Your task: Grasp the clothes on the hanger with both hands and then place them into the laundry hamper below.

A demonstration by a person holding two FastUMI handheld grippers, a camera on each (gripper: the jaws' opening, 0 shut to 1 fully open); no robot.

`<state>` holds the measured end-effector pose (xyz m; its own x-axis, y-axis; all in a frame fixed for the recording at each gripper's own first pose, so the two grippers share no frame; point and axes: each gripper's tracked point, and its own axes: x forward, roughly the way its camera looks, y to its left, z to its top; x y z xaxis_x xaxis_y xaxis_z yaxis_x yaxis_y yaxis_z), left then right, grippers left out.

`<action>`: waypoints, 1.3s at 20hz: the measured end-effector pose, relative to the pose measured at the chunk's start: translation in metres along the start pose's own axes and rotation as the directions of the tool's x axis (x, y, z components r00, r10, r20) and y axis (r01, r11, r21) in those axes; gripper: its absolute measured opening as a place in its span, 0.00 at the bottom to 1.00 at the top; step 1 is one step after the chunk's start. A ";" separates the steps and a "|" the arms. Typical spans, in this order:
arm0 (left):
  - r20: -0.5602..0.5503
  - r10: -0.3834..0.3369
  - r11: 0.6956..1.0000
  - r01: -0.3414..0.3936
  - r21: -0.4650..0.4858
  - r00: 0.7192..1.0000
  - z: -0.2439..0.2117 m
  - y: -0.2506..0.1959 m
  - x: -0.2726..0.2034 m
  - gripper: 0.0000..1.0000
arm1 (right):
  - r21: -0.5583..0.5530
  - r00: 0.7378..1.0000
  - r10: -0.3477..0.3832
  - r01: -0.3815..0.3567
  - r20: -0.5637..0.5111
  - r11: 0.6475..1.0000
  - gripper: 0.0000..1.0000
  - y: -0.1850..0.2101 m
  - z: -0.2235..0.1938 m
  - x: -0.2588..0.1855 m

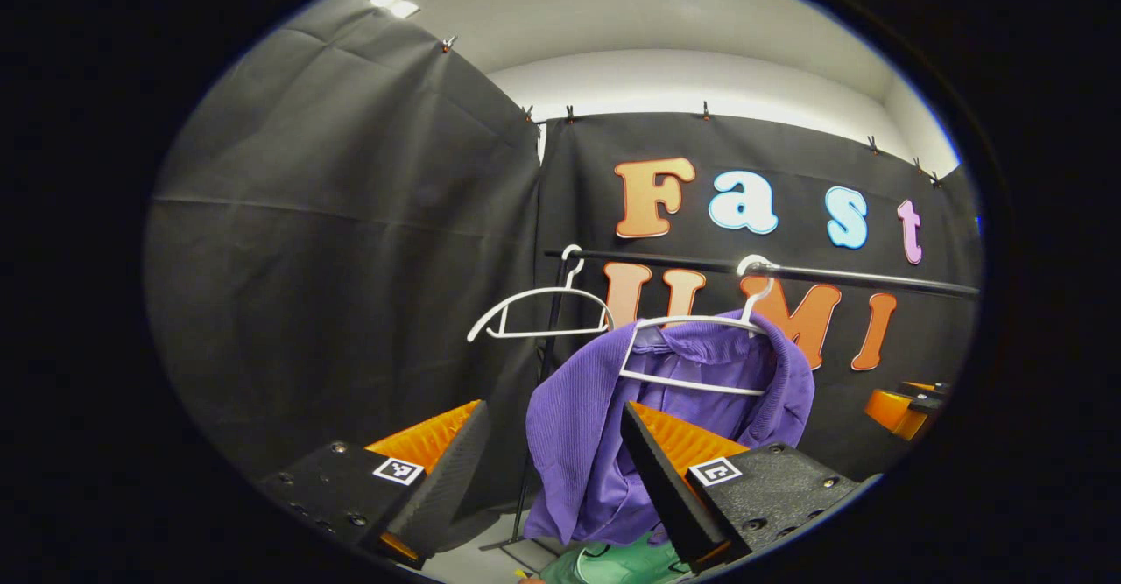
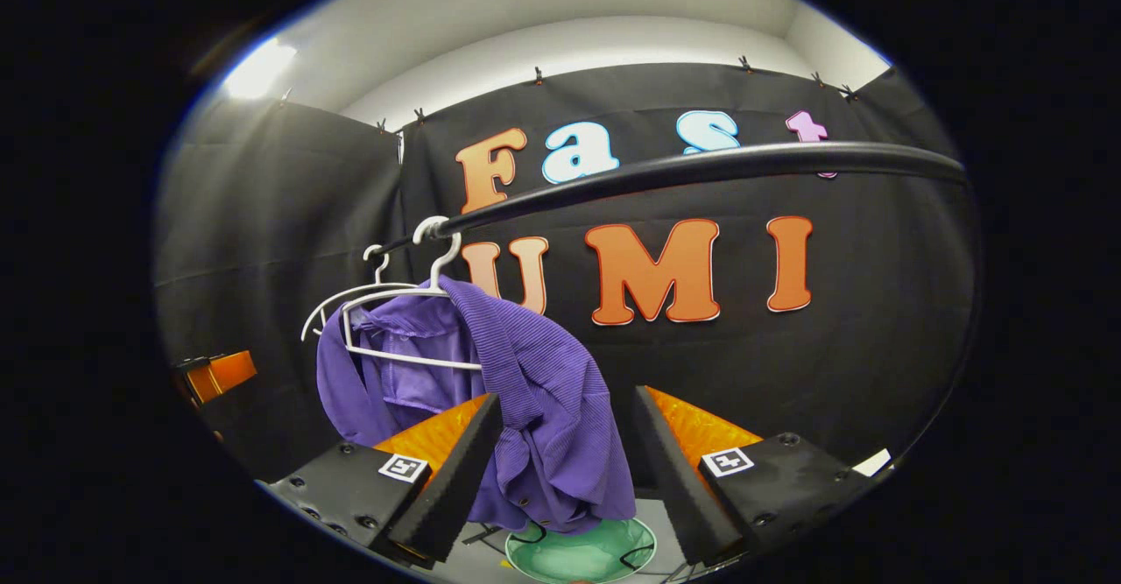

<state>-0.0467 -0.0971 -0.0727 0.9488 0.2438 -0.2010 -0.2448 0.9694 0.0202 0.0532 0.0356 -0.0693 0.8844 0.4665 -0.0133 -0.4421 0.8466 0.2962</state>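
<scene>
A purple ribbed garment [image 1: 582, 426] [image 2: 534, 391] hangs on a white hanger [image 1: 692, 352] [image 2: 394, 330] from a black rail [image 1: 841, 276] [image 2: 701, 168]. In the left gripper view my left gripper [image 1: 556, 444] is open, one shoulder of the garment hanging between its fingers, apart from them. In the right gripper view my right gripper [image 2: 567, 431] is open too, with the other shoulder and sleeve hanging between its fingers; touch cannot be told. A green laundry hamper [image 1: 626, 562] [image 2: 582, 549] sits on the floor below the garment.
A second white hanger [image 1: 539, 308] [image 2: 355, 291] hangs bare on the rail beside the first. The other gripper [image 1: 906, 404] [image 2: 215, 374] peeks in at the edge of each view. The rail's upright post [image 1: 539, 409] stands at the left end. Black cloth walls close the booth.
</scene>
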 end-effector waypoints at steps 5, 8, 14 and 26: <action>-0.040 -0.045 0.999 0.046 0.014 0.998 -0.018 0.001 0.050 0.95 | -0.023 0.999 -0.038 0.038 -0.006 0.999 0.98 0.011 -0.015 0.033; -0.071 -0.099 0.995 0.100 0.008 0.993 -0.035 -0.005 0.079 0.95 | -0.021 0.998 -0.066 0.066 -0.016 0.998 1.00 0.020 -0.030 0.054; -0.121 -0.180 0.983 0.183 0.013 0.976 -0.069 -0.008 0.130 0.95 | -0.030 0.990 -0.133 0.132 -0.050 0.991 0.94 0.033 -0.065 0.087; -0.185 -0.265 0.964 0.258 -0.060 0.946 -0.103 -0.025 0.168 0.95 | 0.097 0.985 -0.156 0.162 -0.068 0.982 0.94 0.040 -0.104 0.147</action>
<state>0.0985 -0.0839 -0.2078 0.9258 -0.0319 -0.3767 -0.0028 0.9958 -0.0910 0.1503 0.1650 -0.1583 0.9305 0.3448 -0.1239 -0.2760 0.8821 0.3818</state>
